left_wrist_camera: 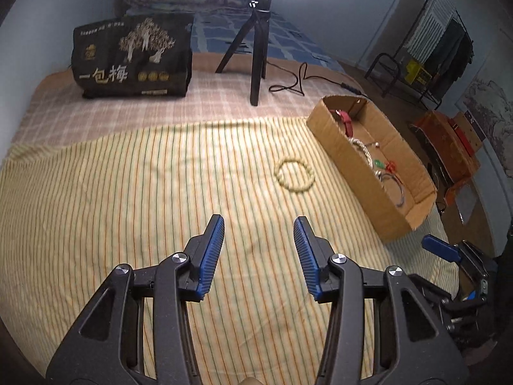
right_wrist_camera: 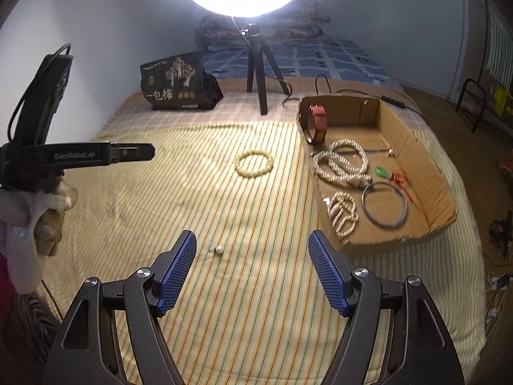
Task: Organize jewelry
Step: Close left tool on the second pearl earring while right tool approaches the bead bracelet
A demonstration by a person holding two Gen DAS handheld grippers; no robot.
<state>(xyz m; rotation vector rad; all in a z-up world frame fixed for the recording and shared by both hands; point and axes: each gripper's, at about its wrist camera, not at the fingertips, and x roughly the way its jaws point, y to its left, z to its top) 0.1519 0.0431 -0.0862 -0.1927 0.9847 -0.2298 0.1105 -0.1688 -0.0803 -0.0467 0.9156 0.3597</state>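
A yellow bead bracelet (left_wrist_camera: pixel 295 176) lies on the striped cloth, also in the right wrist view (right_wrist_camera: pixel 254 164). A small pearl piece (right_wrist_camera: pixel 218 250) lies on the cloth just ahead of my right gripper (right_wrist_camera: pixel 252 240), which is open and empty. My left gripper (left_wrist_camera: pixel 259 227) is open and empty, a little short of the bracelet. A cardboard box (right_wrist_camera: pixel 444 189) to the right holds a red watch (right_wrist_camera: pixel 318 124), pearl necklaces (right_wrist_camera: pixel 340 163), a metal bangle (right_wrist_camera: pixel 384 205) and a green charm (right_wrist_camera: pixel 381 171). The box also shows in the left wrist view (left_wrist_camera: pixel 346 157).
A ring light on a black tripod (right_wrist_camera: pixel 256 73) stands at the back, its cable (left_wrist_camera: pixel 295 83) trailing right. A black printed bag (left_wrist_camera: pixel 131 57) stands at the back left. The left gripper's body (right_wrist_camera: pixel 80 157) and gloved hand show at the left.
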